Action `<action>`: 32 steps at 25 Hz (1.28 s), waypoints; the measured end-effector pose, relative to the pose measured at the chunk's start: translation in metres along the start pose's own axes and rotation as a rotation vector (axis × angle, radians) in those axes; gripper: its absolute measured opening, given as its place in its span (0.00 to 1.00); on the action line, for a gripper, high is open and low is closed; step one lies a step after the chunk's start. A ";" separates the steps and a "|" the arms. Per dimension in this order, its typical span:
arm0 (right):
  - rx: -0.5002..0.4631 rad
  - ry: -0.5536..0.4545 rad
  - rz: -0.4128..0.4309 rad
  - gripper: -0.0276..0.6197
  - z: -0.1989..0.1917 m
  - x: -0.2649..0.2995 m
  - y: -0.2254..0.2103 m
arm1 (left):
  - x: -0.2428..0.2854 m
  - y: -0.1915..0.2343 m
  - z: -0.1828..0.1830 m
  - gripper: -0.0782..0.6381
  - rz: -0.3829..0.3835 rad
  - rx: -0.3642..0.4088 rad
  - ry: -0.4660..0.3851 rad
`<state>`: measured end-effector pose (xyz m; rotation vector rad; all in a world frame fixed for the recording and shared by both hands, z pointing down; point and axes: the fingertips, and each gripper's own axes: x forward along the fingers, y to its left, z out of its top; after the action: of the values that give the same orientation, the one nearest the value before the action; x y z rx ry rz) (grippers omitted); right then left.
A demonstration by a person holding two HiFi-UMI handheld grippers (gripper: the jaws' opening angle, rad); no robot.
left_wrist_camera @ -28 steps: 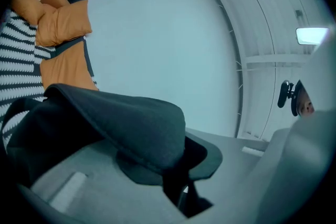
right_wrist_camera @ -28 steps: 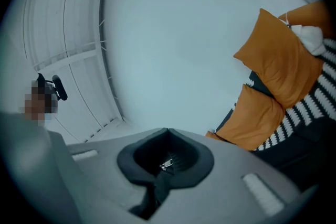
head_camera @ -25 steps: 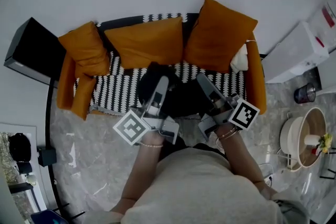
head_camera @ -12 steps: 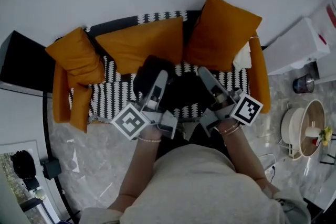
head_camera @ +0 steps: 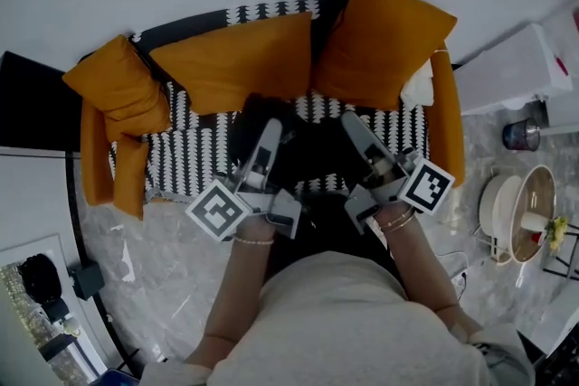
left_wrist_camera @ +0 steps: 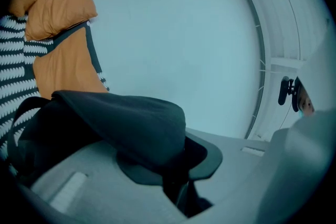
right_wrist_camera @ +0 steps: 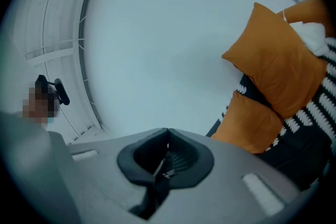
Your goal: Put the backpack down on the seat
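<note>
Pale wall and marbled floor (head_camera: 154,258) frame an orange sofa whose seat (head_camera: 194,154) has a black-and-white patterned cover, with orange cushions (head_camera: 240,59) along its back edge. The black backpack (head_camera: 303,154) hangs over the middle of the seat's front edge, between the two tools.

The left gripper (head_camera: 271,131) is clamped on a thick fold of the bag's dark fabric, which bulges out between its jaws in the left gripper view. The right gripper (head_camera: 348,122) has its jaws drawn together. They pinch something thin and dark that looks like a strap or zip pull of the bag, though that is a judgement.

Over the last second the sofa has slid upward and to the left in the head view, so the person has leaned in. The bag's top, which had a strip of patterned cover showing beyond it, now reaches the lower edge of the back cushions. Both grips look unchanged.

The carry therefore seems nearly done, with the bag over the seat and no longer in front of it. Whether its base already rests on the cover cannot be told, since its own bulk hides the contact. What probably remains is a short lowering, then letting go with both tools
</note>
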<state>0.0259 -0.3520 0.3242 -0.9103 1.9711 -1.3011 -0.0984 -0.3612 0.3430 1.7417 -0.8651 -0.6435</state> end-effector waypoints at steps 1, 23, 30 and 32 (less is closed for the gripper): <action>0.005 0.004 -0.005 0.05 0.000 0.000 -0.002 | 0.000 0.002 -0.001 0.20 0.008 0.000 0.002; 0.099 0.054 -0.065 0.05 -0.006 0.013 -0.090 | 0.057 0.055 -0.028 0.20 0.027 0.035 0.076; 0.111 0.049 -0.077 0.05 -0.007 0.027 -0.113 | 0.089 0.070 -0.031 0.20 -0.005 -0.006 0.081; 0.118 0.014 -0.090 0.05 0.003 0.029 -0.124 | 0.100 0.074 -0.030 0.20 -0.016 -0.007 0.090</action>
<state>0.0380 -0.4122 0.4353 -0.9439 1.8610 -1.4608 -0.0346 -0.4393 0.4210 1.7595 -0.7866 -0.5736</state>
